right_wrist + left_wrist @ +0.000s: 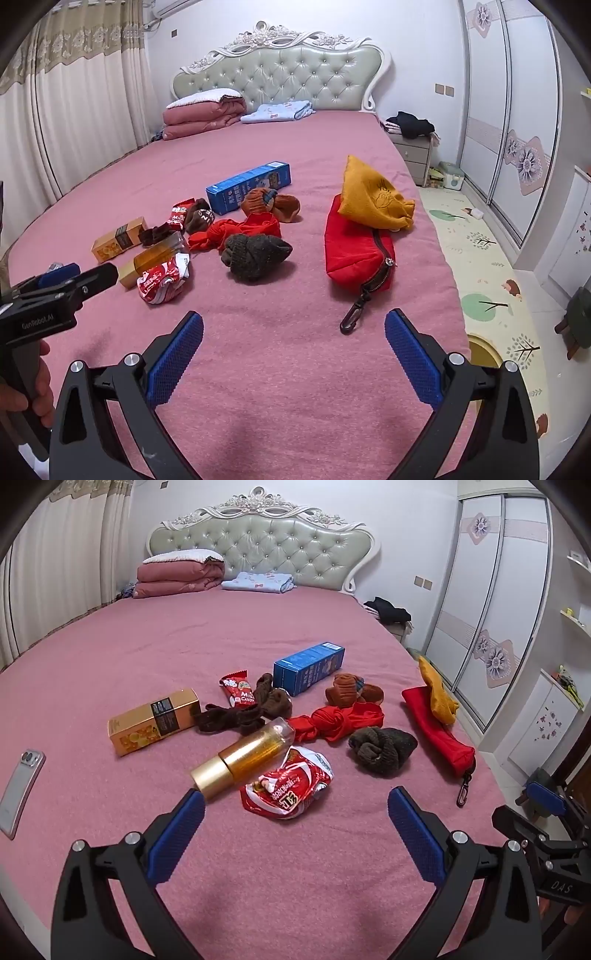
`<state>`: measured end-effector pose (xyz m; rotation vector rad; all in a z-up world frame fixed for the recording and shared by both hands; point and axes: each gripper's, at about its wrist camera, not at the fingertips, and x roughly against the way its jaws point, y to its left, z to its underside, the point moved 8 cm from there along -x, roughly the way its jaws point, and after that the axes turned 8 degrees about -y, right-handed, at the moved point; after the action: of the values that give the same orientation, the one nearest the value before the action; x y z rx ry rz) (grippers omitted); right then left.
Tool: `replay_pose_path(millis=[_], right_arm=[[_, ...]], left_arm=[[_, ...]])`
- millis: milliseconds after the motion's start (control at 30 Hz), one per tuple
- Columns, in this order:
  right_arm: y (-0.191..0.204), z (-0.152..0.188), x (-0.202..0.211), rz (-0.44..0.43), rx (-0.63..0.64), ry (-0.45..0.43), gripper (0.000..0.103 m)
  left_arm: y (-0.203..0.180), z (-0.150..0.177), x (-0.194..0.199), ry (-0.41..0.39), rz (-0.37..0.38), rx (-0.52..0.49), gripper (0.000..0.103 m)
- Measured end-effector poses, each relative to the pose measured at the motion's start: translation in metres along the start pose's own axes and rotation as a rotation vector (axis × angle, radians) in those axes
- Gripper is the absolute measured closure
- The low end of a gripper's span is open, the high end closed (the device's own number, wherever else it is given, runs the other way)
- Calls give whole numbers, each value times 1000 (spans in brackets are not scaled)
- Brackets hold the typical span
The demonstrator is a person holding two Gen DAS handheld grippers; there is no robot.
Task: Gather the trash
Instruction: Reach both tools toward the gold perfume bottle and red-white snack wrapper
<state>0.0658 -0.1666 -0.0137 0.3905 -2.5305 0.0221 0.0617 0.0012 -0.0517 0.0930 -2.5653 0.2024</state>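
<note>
On the pink bed lie a crumpled red snack wrapper (286, 788) (162, 281), a gold bottle (243, 757) (155, 258), a red candy wrapper (238, 690) (179, 214), an orange box (153, 722) (118, 238) and a blue box (308, 667) (248, 187). My left gripper (295, 808) is open and empty, just short of the crumpled wrapper, its left finger by the bottle's cap. My right gripper (293, 332) is open and empty over bare bedding, near the clip of a red pouch (356, 247).
Socks lie among the trash: dark brown (229, 718), red (334, 722), olive (382, 749) (255, 253), orange-brown (352, 692). A yellow bag (373, 201) rests on the red pouch (437, 731). A phone (20, 792) lies left. The bed's right edge drops to a play mat (491, 280).
</note>
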Motion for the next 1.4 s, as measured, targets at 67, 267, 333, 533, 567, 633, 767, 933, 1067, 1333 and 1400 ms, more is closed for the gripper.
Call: replay_pose_path(millis=[67,267,333,533,567,633,767,933,1067,1333,1400], right_arm=[[2,0,-2,-1,4,6,8],[11,0,-9,-16,11,25,8],[16,-1,-12,-23,19,31,8],[36,-4,-22,-56,33,51,8],[40,-5,-24,-63,38,53,8],[48,-7,-27,-71,50,55,8],[56,-10,-33,-80,56,60,9],[63,-19,-37,-82,55,49,9],[66,-28,-40,-79,56,43,9],[83,-33,-50,-81,71,56,9],[87,-31,-55,-82,69,71,9]], left_arm=[[3,-2,-1,-2,-2,-3,4],[13,-8,-8,1,-5,-1,4],[11,-9,-18,4,-2,3,4],[34,-17,-29,29,-11,9,4],[38,-19,-32,33,-17,9,4],[46,-19,-35,40,-24,14,4],[58,-24,-40,43,-13,31,4],[59,-30,-41,43,2,23,4],[56,-35,-39,42,27,21,4],[58,-40,-40,41,71,-19,4],[62,-38,-42,50,77,-31,4]])
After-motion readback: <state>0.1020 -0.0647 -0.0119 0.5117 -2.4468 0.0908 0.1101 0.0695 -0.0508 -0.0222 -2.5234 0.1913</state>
